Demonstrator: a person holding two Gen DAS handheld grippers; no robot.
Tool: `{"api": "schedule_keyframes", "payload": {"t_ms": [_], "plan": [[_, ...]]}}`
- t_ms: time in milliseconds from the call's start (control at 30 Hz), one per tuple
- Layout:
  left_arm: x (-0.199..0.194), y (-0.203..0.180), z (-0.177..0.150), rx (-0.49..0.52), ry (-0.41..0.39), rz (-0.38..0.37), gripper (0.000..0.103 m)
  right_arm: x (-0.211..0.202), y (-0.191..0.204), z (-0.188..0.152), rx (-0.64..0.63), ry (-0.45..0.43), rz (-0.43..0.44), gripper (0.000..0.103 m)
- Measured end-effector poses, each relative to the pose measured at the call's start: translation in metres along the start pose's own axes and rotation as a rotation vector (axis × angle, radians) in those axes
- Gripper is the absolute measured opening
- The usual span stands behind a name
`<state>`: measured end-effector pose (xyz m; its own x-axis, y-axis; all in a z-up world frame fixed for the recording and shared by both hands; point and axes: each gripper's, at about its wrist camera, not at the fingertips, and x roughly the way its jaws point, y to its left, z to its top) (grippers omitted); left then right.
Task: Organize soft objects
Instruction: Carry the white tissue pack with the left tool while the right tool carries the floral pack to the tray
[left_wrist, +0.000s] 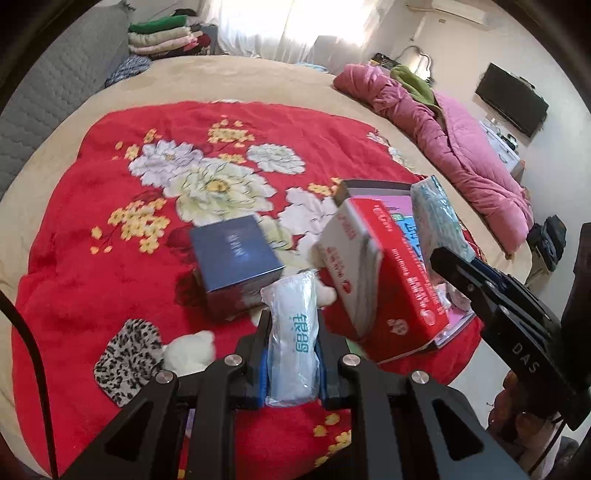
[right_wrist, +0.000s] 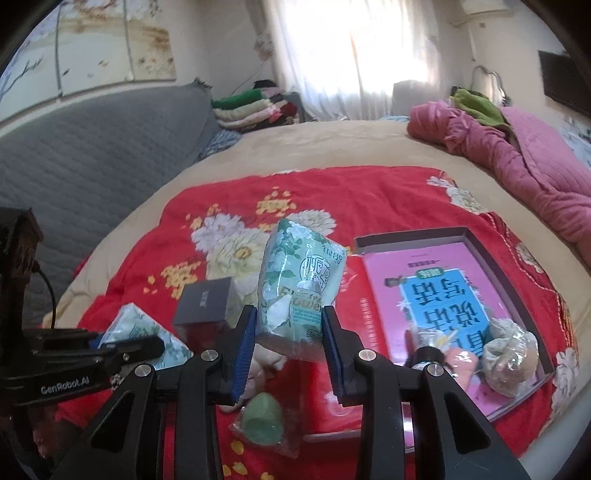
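Red floral blanket (left_wrist: 92, 277) covers the middle of the bed, and the task's things lie on it. Left wrist view: the left hand-held gripper (left_wrist: 291, 354) is nearly closed, its blue pads pressing both sides of a small white tissue pack (left_wrist: 293, 343) raised above the blanket. Beyond it sit a dark blue box (left_wrist: 236, 258) and a red box (left_wrist: 388, 273) tilted against an open tray; a leopard-print cloth (left_wrist: 127, 356) and a white plush piece (left_wrist: 192, 349) lie toward the blanket's near left edge. The right hand-held gripper (left_wrist: 448, 254) enters from the right, carrying a green floral tissue pack (left_wrist: 439, 218).

Right wrist view: the right hand-held gripper (right_wrist: 290, 332) is partly closed on the green floral tissue pack (right_wrist: 299, 280), held clear of the blanket (right_wrist: 388, 192). An open tray (right_wrist: 517, 280) with a pink book (right_wrist: 424, 291) and wrapped soft items (right_wrist: 511, 354) lies near the blanket's right edge. A green wrapped item (right_wrist: 262, 424) lies on the blanket below the jaws.
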<state>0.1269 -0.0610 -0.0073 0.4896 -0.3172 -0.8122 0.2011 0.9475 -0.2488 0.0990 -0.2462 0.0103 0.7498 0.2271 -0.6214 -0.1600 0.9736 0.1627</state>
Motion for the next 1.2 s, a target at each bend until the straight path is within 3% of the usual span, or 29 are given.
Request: {"api": "schedule_keyframes", "payload": {"t_ms": [700,1200], "plan": [[-0.001,-0.108,0.041,0.154,-0.02,-0.04,0.02,-0.051,-0.098,0.011,0.173,-0.094,-0.1,0.036],[0.04,-0.19,0.054,0.279,0.034,-0.085,0.02,-0.082,-0.161,0.012,0.273,-0.147,-0.159,0.036]]}}
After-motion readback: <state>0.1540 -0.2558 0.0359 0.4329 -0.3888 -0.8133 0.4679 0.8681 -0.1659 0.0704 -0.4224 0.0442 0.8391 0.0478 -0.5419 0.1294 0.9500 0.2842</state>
